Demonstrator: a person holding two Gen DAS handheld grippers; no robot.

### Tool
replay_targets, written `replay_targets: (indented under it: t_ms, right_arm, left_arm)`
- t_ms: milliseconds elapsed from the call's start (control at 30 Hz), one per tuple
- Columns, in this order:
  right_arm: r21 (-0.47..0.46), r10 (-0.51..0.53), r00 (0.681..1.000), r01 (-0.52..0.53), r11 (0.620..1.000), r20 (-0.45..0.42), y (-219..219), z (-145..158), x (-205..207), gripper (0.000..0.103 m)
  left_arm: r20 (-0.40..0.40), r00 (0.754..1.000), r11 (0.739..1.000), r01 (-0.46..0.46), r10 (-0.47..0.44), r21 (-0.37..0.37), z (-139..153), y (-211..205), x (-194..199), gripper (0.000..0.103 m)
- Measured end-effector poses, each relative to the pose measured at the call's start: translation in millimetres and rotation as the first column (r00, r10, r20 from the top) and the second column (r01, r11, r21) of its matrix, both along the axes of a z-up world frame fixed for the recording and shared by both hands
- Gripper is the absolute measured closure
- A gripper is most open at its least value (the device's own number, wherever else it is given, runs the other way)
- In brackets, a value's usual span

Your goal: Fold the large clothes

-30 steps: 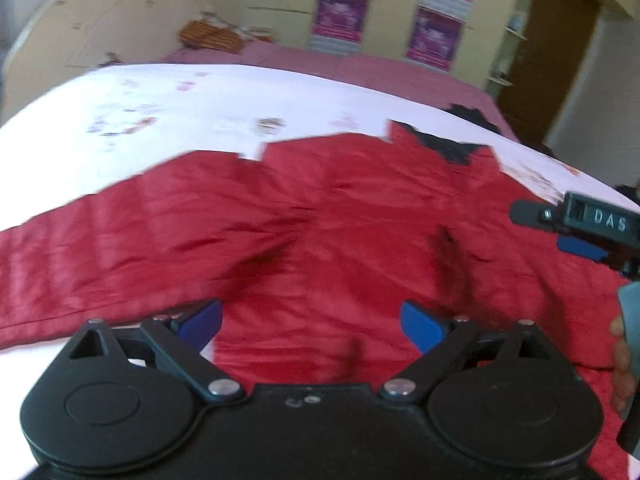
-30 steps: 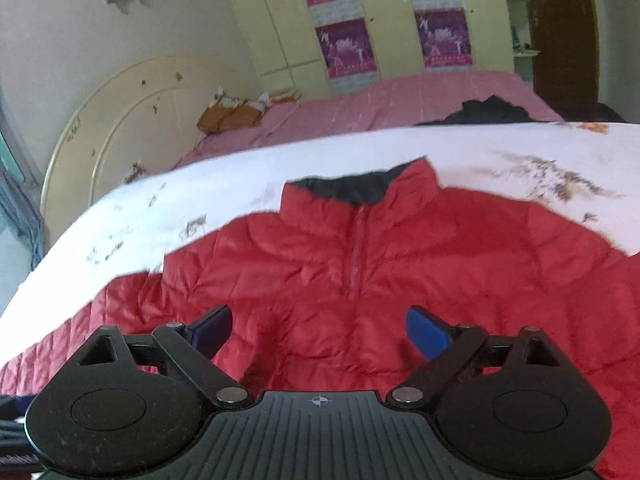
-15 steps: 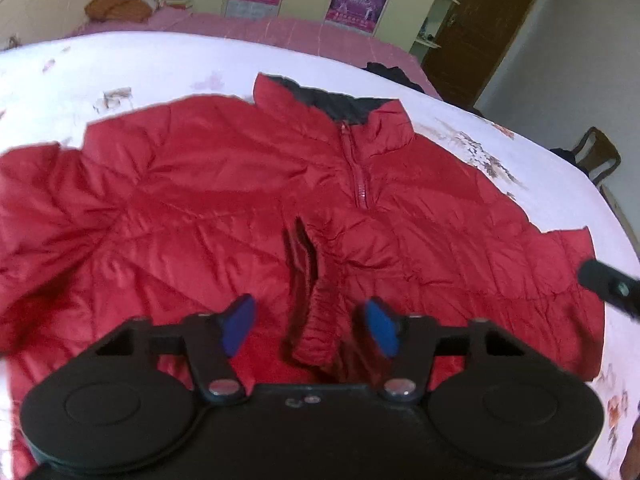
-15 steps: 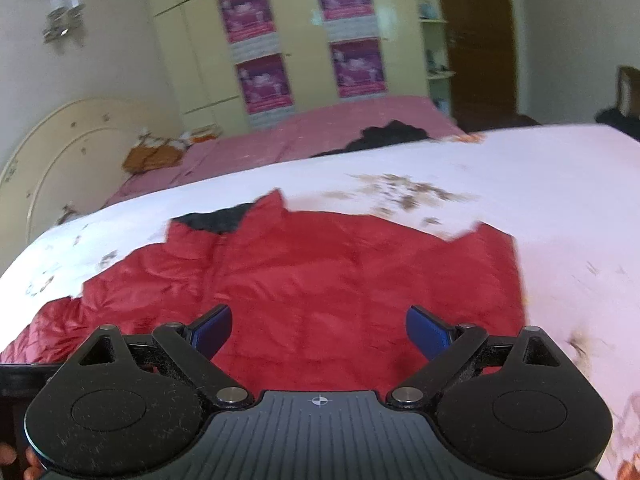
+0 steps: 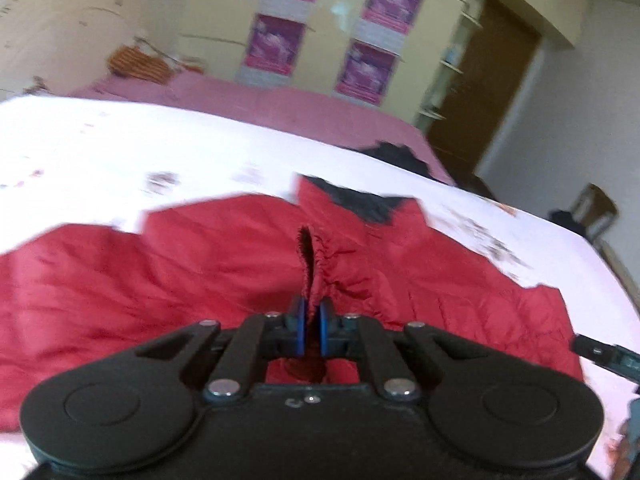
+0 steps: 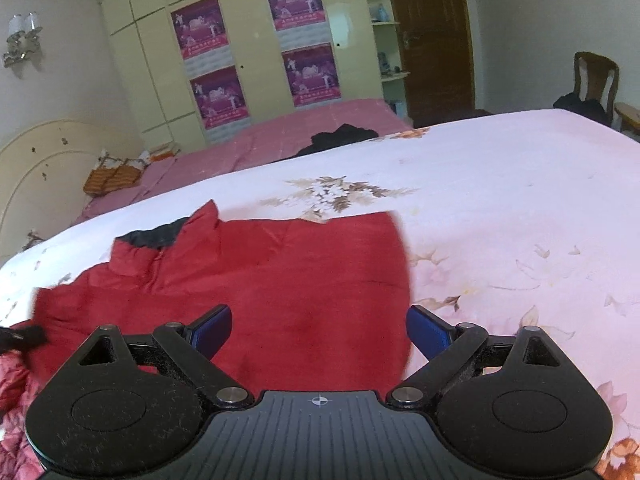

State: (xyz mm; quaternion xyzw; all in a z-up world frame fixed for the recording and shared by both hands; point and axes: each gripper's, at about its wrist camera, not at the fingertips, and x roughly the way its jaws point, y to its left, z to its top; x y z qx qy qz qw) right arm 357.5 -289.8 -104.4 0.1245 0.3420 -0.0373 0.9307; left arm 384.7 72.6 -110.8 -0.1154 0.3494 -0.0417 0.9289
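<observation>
A large red padded jacket (image 5: 200, 264) with a dark collar (image 5: 360, 204) lies spread on a white floral bedsheet (image 5: 120, 152). My left gripper (image 5: 311, 330) is shut on the jacket's gathered cuff (image 5: 310, 256), which stands up between the blue pads. In the right wrist view the jacket (image 6: 280, 280) lies flat on the sheet (image 6: 500, 208), its right sleeve end near the middle. My right gripper (image 6: 318, 330) is open and empty, low over that sleeve. Its tip shows at the right edge of the left wrist view (image 5: 600, 354).
A pink bed (image 6: 300, 136) with a dark garment (image 6: 340, 136) and a woven bag (image 6: 112, 176) lies behind. Cream wardrobes with posters (image 6: 256, 48), a brown door (image 6: 432, 36) and a wooden chair (image 6: 592, 80) stand along the far wall.
My left gripper has closed on the sleeve cuff, which lay between its open fingers half a second ago. My right gripper has swung right toward the right sleeve end, staying open.
</observation>
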Motion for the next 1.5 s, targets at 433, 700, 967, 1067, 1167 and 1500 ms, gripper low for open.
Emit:
replay_targets:
  t_ms: [433,700,967,1067,1167,1500]
  right_arm:
    - [-0.02,-0.018,0.995,0.016,1.0,-0.097,-22.5,-33.8,55.4,0.01]
    - [0.086,-0.02,0.982,0.037,0.996,-0.185,-48.3,-57.5,92.3,0.061]
    - [-0.016,0.011,0.987,-0.013,1.0,-0.161,-38.0,-53.2,90.0,0.09]
    - [-0.085,-0.004,0.987,-0.009,0.996,-0.162,-36.3,-60.3,87.0,0.09]
    - [-0.092,-0.011,0.988,-0.004,0.996,-0.153,-36.4,-62.2,86.8,0.089]
    - [-0.129,0.006,1.0,-0.01,0.992,-0.031,-30.2,-21.1,70.4,0.06]
  left_arm:
    - [-0.112,0.99,0.994,-0.084,0.091,0.065,-39.6,33.0,-9.9,0.096]
    - [-0.114,0.99,0.992,-0.076,0.087,0.099,-47.2,28.8,-8.7,0.096]
    - [-0.107,0.991,0.993,-0.066,0.076,0.095,-46.4,25.6,-8.3,0.096]
    - [-0.106,0.993,0.994,-0.046,0.057,0.102,-48.4,22.2,-7.4,0.094]
    - [-0.111,0.992,0.993,-0.053,0.065,0.109,-52.7,21.4,-5.1,0.093]
    - [0.012,0.991,0.974,-0.133,0.133,0.184,-13.3,24.8,-27.4,0.05]
